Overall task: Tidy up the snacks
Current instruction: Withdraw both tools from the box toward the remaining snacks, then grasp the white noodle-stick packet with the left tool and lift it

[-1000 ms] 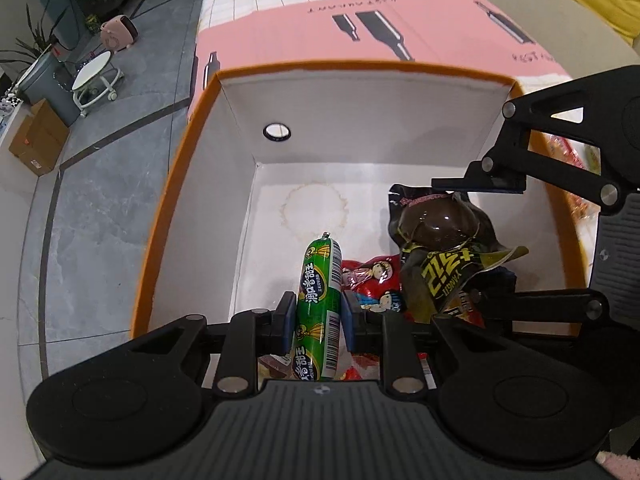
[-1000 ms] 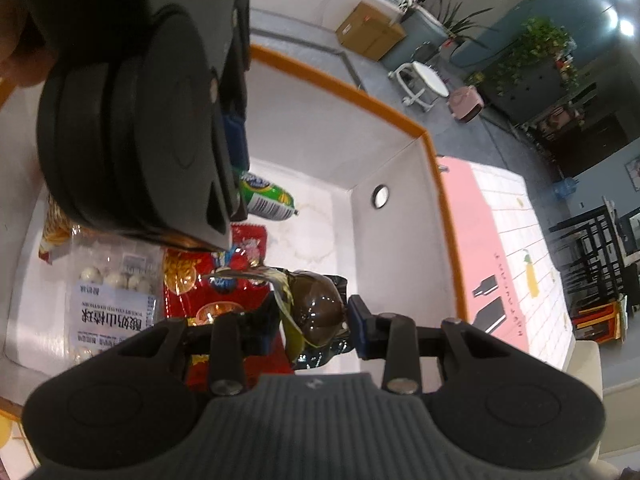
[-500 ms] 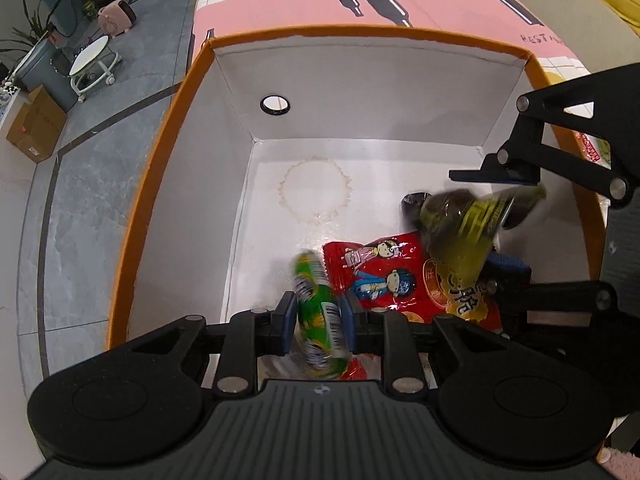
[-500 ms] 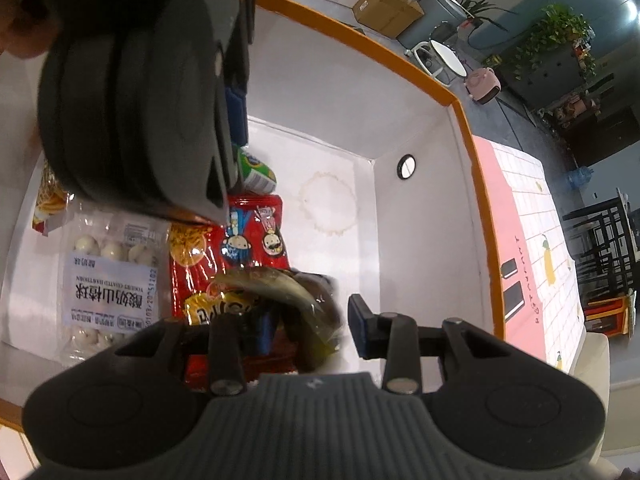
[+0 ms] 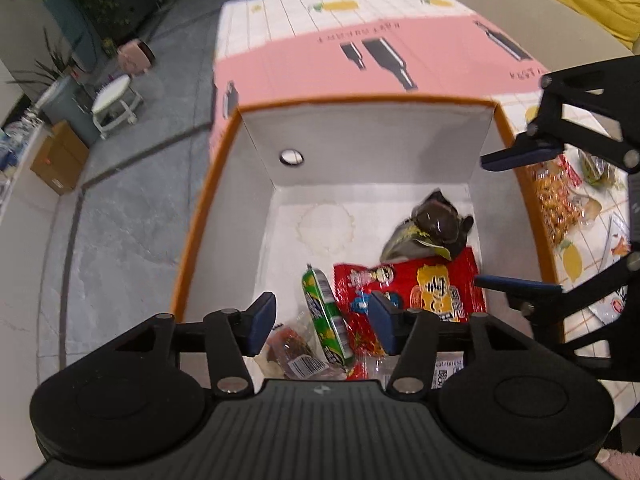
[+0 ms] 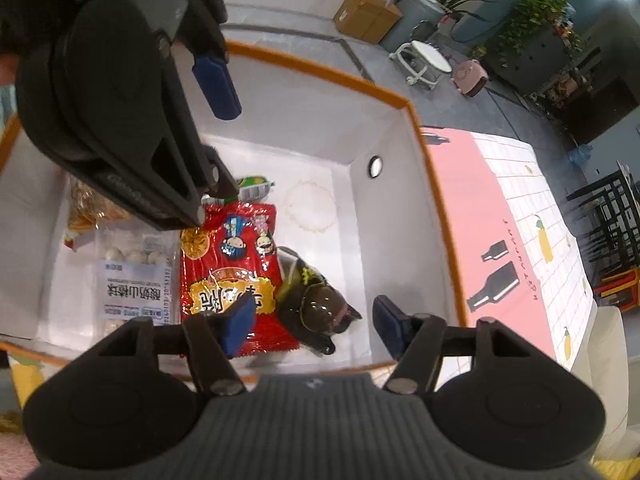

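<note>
**Both tools open over the snack box**

Left wrist view: the left tool [image 5: 322,317] has just been opening; its jaws stand apart, gripping nothing. Its body cuts off the near end of the green sausage [image 5: 326,320], which lies on the floor of the box [image 5: 360,148] beside the red packet [image 5: 436,284].

Right wrist view: the right tool [image 6: 314,326] has also just been opening and is empty. The dark crumpled packet [image 6: 320,306], glossy and blurred, lies in the box against the red packet [image 6: 232,268]. The left tool's body [image 6: 120,120] hides most of the sausage.
</note>
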Action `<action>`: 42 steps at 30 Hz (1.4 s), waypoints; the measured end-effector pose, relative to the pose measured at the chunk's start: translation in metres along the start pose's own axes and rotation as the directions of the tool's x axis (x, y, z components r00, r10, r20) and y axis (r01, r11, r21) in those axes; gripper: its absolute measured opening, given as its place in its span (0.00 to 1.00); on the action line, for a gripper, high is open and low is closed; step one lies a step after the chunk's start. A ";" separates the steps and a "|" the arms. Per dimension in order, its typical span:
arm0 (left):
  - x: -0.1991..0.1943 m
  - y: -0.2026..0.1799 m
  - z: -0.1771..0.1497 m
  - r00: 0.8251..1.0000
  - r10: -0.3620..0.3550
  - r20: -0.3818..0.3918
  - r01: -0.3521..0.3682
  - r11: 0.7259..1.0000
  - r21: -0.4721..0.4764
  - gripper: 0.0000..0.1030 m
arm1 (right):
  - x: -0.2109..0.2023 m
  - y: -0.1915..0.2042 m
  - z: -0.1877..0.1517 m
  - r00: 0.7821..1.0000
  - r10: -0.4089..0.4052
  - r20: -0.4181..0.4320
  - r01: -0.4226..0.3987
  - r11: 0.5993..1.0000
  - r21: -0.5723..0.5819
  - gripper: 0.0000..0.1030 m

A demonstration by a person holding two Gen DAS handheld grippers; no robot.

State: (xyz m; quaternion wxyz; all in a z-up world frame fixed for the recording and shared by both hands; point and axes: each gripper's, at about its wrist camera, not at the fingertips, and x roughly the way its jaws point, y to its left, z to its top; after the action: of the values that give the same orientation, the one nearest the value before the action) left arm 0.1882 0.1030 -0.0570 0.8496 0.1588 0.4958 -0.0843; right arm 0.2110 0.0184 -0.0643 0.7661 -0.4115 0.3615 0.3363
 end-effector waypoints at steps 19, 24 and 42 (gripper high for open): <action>-0.091 -0.067 0.002 0.923 0.122 0.364 -0.130 0.991 -0.001 0.74 | -0.102 -0.029 -0.097 0.971 -0.163 0.177 0.057 0.869 0.492 0.84; -0.101 -0.100 0.005 0.915 0.060 0.399 -0.066 0.998 0.002 0.75 | -0.114 -0.026 -0.137 0.960 -0.235 0.155 0.097 0.792 0.603 0.90; -0.031 -0.204 -0.012 0.939 -0.192 0.284 0.171 0.980 0.097 0.83 | -0.075 -0.021 -0.267 0.980 -0.190 -0.061 0.156 0.543 0.825 0.90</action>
State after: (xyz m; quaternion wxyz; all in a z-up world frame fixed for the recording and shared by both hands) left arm 0.1013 -0.0843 -0.0736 0.8959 0.1281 0.3742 -0.2023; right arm 0.1153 -0.2402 -0.1007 0.9049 -0.0325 0.4203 0.0580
